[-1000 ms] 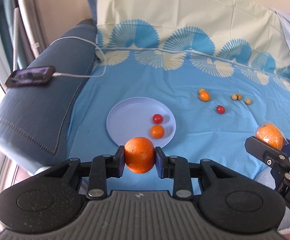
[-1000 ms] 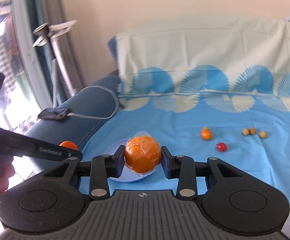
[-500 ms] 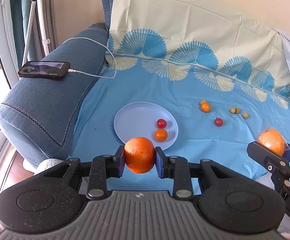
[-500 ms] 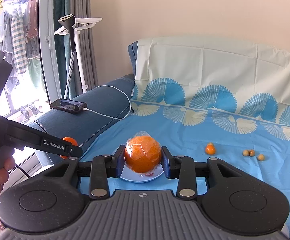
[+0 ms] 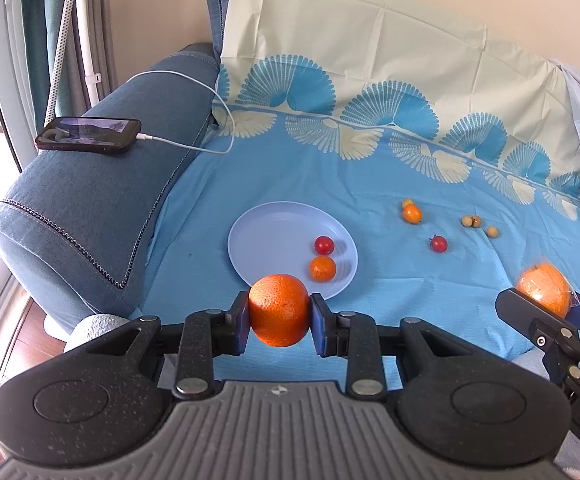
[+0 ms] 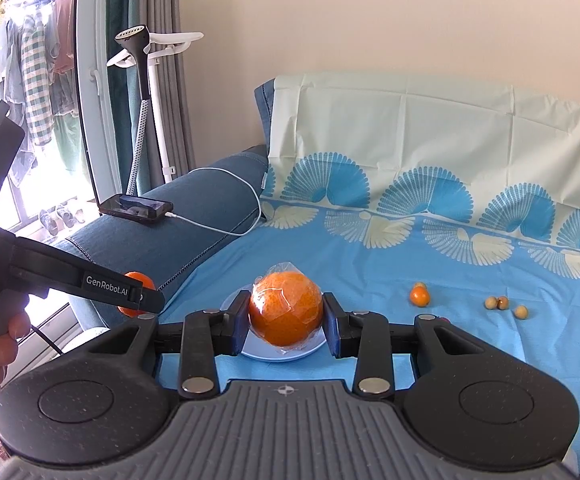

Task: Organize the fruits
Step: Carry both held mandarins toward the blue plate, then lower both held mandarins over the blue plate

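My left gripper (image 5: 279, 312) is shut on a bare orange (image 5: 279, 309), held just in front of the near rim of a pale blue plate (image 5: 266, 236). On the plate lie a cherry tomato (image 5: 324, 245) and a small tangerine (image 5: 322, 268). My right gripper (image 6: 286, 312) is shut on an orange wrapped in clear plastic (image 6: 286, 307); the plate (image 6: 314, 347) lies behind it, mostly hidden. In the left wrist view the right gripper (image 5: 546, 300) with the wrapped orange (image 5: 544, 290) is at the right edge.
Loose on the blue sheet (image 5: 390, 184) lie a small tangerine (image 5: 412, 213), a cherry tomato (image 5: 439, 243) and three small yellowish fruits (image 5: 476, 224). A phone (image 5: 88, 135) on a white cable rests on the blue sofa arm (image 5: 90, 200). A garment steamer stand (image 6: 146, 80) is by the window.
Both grippers have drawn back a little and rolled, so the views sit more level and show more of the room. Each keeps its orange. The fruit on the sheet and plate has not moved.
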Tool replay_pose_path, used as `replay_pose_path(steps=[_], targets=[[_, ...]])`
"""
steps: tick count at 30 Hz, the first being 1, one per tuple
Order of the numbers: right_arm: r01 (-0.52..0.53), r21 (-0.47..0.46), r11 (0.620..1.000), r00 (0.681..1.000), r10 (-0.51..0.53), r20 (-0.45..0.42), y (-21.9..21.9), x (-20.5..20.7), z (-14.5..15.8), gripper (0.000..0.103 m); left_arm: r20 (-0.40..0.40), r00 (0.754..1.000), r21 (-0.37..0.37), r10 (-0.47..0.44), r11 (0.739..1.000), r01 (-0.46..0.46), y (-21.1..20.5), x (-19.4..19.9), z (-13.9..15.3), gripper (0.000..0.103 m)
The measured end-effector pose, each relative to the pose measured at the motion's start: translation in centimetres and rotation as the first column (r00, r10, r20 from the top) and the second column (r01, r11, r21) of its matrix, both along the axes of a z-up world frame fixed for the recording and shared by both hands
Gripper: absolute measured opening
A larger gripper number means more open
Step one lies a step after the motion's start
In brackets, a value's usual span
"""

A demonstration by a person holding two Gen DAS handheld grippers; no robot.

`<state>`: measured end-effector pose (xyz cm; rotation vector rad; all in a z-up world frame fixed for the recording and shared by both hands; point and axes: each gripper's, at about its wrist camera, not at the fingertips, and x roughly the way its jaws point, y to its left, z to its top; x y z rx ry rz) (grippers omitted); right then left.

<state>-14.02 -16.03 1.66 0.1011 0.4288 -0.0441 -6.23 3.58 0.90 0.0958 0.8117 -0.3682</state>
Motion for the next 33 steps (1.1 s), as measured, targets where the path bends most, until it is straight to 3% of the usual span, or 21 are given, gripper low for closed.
replay_pose_path(steps=[33], targets=[[-0.003, 0.007, 1.000, 0.999, 0.003, -0.041, -0.1, 1.2, -0.7, 0.039, -0.037, 0.999, 0.006, 0.010, 1.000, -0.010, -0.1, 1.4, -1.3, 0.034]])
